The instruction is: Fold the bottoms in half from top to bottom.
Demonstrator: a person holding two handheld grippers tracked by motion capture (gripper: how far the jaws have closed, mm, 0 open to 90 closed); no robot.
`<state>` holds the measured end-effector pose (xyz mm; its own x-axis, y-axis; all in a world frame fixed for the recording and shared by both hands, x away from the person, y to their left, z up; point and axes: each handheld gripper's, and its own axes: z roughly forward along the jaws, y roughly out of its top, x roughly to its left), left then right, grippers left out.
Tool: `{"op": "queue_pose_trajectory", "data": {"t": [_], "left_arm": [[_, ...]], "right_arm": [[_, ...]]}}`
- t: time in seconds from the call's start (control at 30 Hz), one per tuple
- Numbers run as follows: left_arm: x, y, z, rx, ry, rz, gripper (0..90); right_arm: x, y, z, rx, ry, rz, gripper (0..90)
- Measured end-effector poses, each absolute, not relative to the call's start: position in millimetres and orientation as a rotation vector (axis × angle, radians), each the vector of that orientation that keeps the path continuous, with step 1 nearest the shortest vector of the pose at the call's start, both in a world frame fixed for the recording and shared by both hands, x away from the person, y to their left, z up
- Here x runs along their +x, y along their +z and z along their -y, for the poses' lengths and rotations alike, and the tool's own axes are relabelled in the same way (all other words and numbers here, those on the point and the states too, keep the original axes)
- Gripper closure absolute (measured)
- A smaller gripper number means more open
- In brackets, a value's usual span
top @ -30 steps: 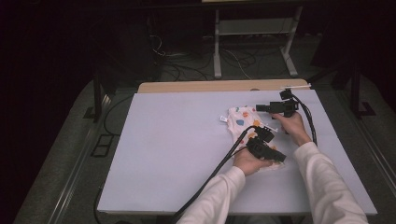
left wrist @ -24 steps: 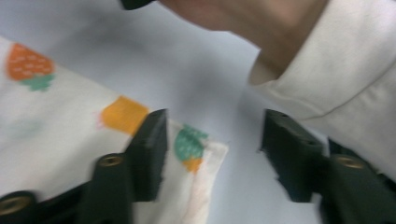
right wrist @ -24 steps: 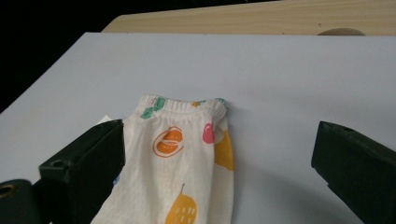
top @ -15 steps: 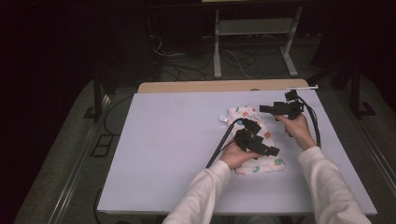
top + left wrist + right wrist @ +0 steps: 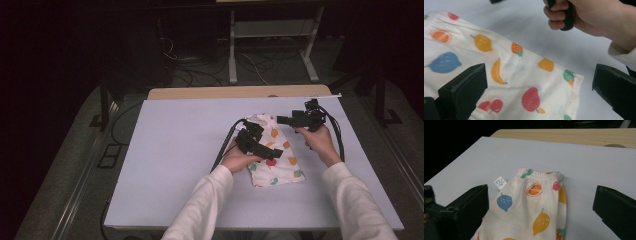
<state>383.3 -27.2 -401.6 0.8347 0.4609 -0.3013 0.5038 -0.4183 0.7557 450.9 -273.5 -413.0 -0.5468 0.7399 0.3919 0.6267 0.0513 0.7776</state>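
White tabletop (image 5: pixel 165 165) is bearing the folded fruit-print garment (image 5: pixel 280 162), lying free beneath the left gripper (image 5: pixel 267 150), at 7 o'clock from the right gripper (image 5: pixel 285 120). Both jaw pairs are standing wide, empty; left jaws have just been opening, having shifted leftward.

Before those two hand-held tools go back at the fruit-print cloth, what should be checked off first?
1. Left tool let go: ok, its jaws have just been opening, nothing pinched.
2. Right tool free: ok, jaws wide, cloth beneath them.
3. Fruit-print cloth folded flat on the table: ok.
4. Waistband and white label in sight: ok.
5. Layers beneath lined up: cannot tell.
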Motion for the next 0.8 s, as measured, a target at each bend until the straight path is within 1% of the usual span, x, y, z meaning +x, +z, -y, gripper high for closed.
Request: {"op": "queue_pose_trajectory", "data": {"t": [0.23, 0.4, 0.57, 0.8], "left_arm": [[394.5, -401.7, 12.7, 2.058, -0.022, -0.716, 0.0], [404.2, -401.6, 1.5, 2.049, -0.043, -0.768, 0.0], [413.2, -401.4, -10.8, 1.997, -0.052, -0.801, 0.0], [423.6, -396.9, -23.6, 2.001, -0.002, -0.833, 0.0]], "right_arm": [[448.2, -410.6, 270.0, 1.398, 1.495, -2.225, 0.2], [448.0, -410.0, 268.8, 1.391, 1.461, -2.246, 0.0], [447.3, -410.4, 267.6, 1.390, 1.425, -2.280, 0.0], [447.1, -408.6, 267.6, 1.380, 1.425, -2.280, 0.0]]}}
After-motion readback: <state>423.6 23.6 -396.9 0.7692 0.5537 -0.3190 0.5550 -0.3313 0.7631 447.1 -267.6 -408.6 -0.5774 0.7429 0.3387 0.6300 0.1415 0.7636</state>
